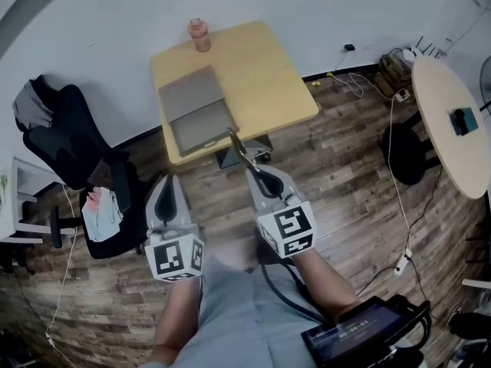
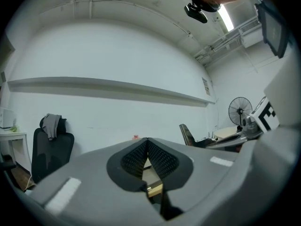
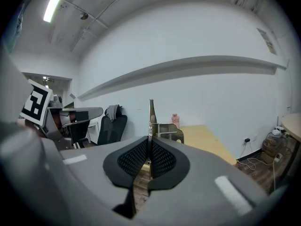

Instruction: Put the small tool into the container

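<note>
Small metal tool: a slim blade-like piece with a bracket on one side, clamped by its near end in the right gripper, whose pads are closed tight on it. It is carried in the air short of the wooden table, not yet at the grey container. Hazards, as judged: the hold takes only one end, so the long free part could pivot or slide out between the pads if the tip knocks the table edge or the container's rim. A release made too early would drop it on the floor. Orientation: the long axis runs in line with the jaws, pointing forward and away from the person toward the container's near corner. In the right gripper view the tool stands edge-on between the pads of the right gripper. The container lies flat on the table as two grey halves; whether it stands open is unclear. Left gripper: jaws closed together on nothing, held beside the right one, seen likewise in its own view.
</note>
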Demonstrator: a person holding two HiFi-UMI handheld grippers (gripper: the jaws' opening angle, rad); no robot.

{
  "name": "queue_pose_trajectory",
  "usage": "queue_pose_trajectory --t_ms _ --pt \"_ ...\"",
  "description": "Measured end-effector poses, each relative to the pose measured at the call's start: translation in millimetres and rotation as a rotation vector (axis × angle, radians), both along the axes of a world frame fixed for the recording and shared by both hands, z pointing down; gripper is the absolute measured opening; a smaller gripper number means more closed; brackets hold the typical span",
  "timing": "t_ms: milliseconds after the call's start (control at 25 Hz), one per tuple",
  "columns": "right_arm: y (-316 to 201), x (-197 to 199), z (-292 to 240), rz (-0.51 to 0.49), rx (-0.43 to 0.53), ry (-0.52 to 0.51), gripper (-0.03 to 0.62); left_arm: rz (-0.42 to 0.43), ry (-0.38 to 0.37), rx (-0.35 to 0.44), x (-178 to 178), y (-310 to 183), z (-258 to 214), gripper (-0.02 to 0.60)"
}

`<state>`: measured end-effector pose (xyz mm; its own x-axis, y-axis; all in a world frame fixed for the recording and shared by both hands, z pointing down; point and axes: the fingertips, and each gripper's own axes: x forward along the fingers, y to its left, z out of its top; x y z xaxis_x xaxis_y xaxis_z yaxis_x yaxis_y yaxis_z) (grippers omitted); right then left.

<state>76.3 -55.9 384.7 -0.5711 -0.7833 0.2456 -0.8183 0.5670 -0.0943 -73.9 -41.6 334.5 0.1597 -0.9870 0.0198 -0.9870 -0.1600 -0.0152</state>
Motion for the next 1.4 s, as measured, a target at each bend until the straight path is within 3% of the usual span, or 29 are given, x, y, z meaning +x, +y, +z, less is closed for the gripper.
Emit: queue_pose_trajectory --t_ms 320,480,880,1400 --pt "-84 16 -19 -0.060 0.029 -0.032 0.004 0.004 -0.036 0.042 37 -80 -24 0.003" --pt "-116 22 -24 -0.079 0.029 -0.061 0.005 -0.027 -0.056 0.047 37 -99 -27 0.003" --pt "-183 -27 -16 -0.150 0.013 -0.046 0.005 -0.138 -0.052 0.020 -25 -139 -17 0.003" --pt "-223 -77 25 -0.171 -0.096 -0.029 0.005 -0.178 -0.024 -0.040 -83 -177 8 0.003"
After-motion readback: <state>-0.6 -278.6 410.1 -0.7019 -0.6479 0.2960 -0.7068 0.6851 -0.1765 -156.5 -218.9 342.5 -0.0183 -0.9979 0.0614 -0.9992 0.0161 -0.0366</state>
